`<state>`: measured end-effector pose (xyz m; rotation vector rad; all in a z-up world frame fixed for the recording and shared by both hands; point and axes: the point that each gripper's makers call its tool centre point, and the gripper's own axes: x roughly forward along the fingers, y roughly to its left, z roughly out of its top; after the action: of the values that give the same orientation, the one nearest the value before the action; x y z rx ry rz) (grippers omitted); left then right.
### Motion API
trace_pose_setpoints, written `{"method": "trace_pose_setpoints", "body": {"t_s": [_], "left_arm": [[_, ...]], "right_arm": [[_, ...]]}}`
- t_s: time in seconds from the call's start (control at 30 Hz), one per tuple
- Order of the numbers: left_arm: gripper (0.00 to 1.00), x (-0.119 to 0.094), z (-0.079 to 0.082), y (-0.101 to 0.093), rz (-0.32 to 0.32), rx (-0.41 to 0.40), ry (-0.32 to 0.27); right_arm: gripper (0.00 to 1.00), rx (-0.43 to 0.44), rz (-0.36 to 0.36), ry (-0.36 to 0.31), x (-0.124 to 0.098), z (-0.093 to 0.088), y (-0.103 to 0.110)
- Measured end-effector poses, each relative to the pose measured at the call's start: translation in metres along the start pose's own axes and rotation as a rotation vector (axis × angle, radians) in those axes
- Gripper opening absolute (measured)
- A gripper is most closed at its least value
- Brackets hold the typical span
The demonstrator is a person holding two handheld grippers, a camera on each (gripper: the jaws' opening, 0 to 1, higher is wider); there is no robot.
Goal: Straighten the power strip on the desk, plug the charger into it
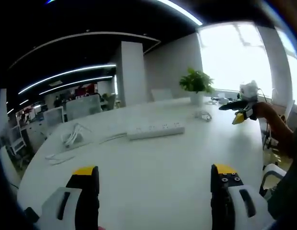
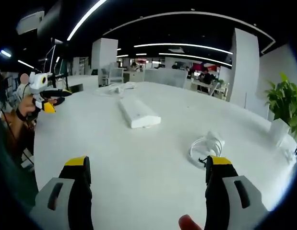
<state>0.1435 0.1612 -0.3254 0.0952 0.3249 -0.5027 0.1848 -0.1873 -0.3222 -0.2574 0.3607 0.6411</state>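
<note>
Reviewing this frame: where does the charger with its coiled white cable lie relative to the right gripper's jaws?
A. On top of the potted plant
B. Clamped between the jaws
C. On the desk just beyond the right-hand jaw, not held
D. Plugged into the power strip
C: in the right gripper view the charger lies loose on the desk, ahead of the open right gripper and apart from the power strip.

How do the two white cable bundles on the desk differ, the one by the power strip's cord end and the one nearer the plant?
The cable bundle by the power strip lies loose and spread out, trailing a cord to the strip. The cable bundle nearer the plant is a tighter, smaller coil, apart from the strip. Both are white and lie on the desk untouched.
</note>
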Motion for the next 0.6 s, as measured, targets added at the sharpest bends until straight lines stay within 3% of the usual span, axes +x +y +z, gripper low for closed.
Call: {"method": "trace_pose_setpoints", "body": {"t_s": [0.6], "left_arm": [[1.0,0.001,-0.004,-0.001,-0.008,0.001,0.005]], "right_arm": [[1.0,-0.025,0.044,0.015,0.023,0.008,0.001]]}}
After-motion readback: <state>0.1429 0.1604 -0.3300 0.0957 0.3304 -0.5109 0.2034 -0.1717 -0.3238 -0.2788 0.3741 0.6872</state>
